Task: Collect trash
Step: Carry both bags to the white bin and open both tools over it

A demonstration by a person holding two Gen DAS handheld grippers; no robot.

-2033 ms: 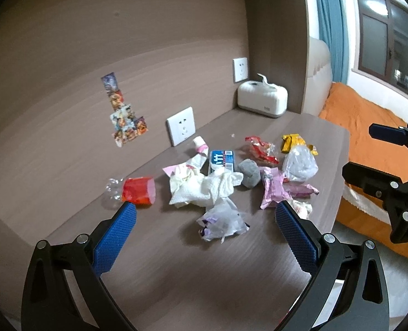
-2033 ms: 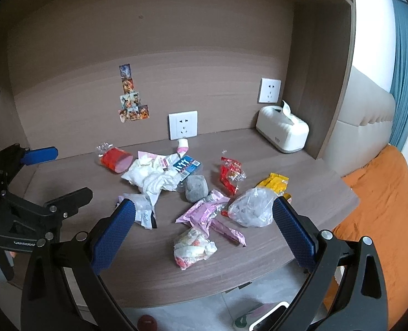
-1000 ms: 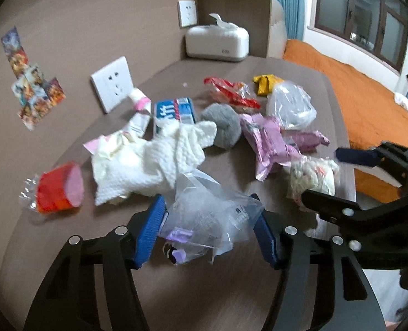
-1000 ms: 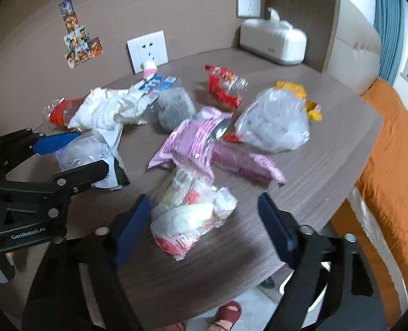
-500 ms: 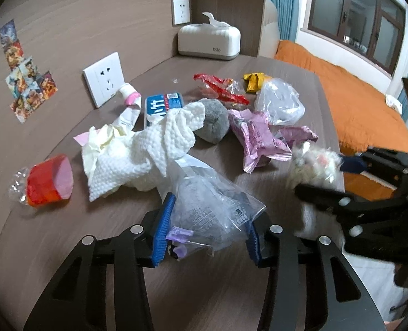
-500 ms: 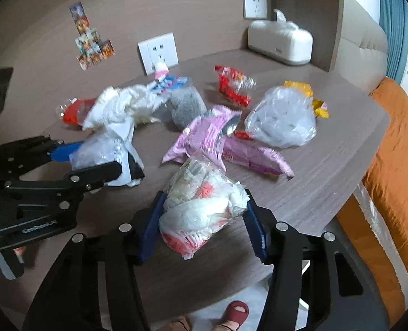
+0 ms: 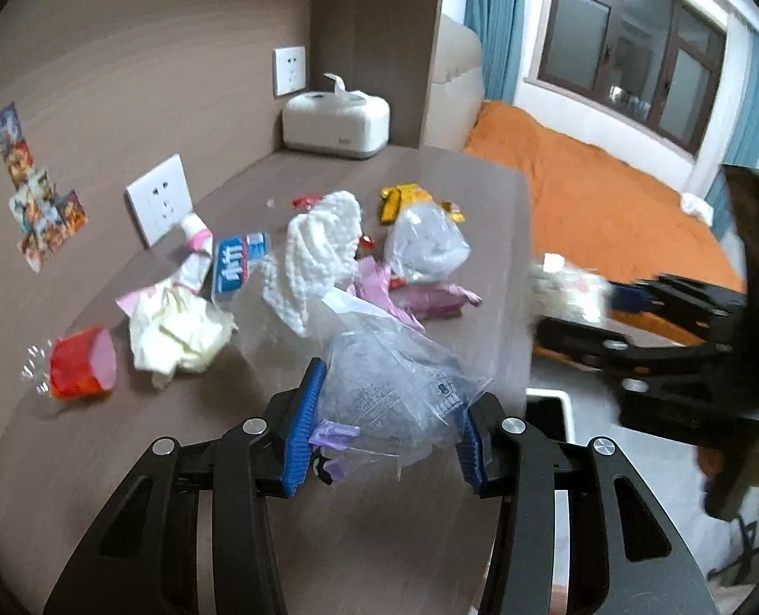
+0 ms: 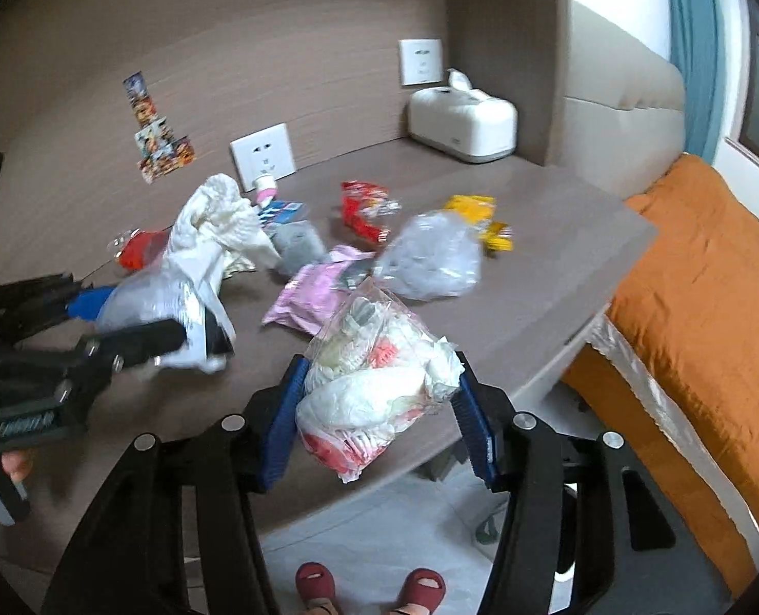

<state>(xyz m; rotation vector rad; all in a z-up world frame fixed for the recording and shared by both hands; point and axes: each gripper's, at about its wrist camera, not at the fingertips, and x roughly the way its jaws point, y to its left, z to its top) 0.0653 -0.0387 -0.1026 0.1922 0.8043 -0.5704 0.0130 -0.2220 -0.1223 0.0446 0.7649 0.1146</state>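
Observation:
My left gripper (image 7: 387,425) is shut on a clear plastic bag (image 7: 384,384) and holds it above the desk, with a white knitted cloth (image 7: 318,256) hanging from the bag. My right gripper (image 8: 379,415) is shut on a clear bag of white and red scraps (image 8: 374,389), lifted over the desk's front edge. More trash lies on the desk (image 8: 533,236): a pink wrapper (image 8: 313,300), a crumpled clear bag (image 8: 431,256), a red wrapper (image 8: 366,210), a yellow wrapper (image 8: 477,215), a grey ball (image 8: 297,248) and a red cup (image 7: 79,371).
A white tissue box (image 7: 336,125) stands at the desk's back corner. Wall sockets (image 7: 161,197) and stickers (image 7: 36,195) are on the back panel. A white bin (image 7: 548,412) stands on the floor by the desk. An orange bed (image 8: 702,297) is to the right.
Both grippers have risen off the desk with their bags. The white cloth has come up with the left bag. The right gripper has swung toward the desk's edge.

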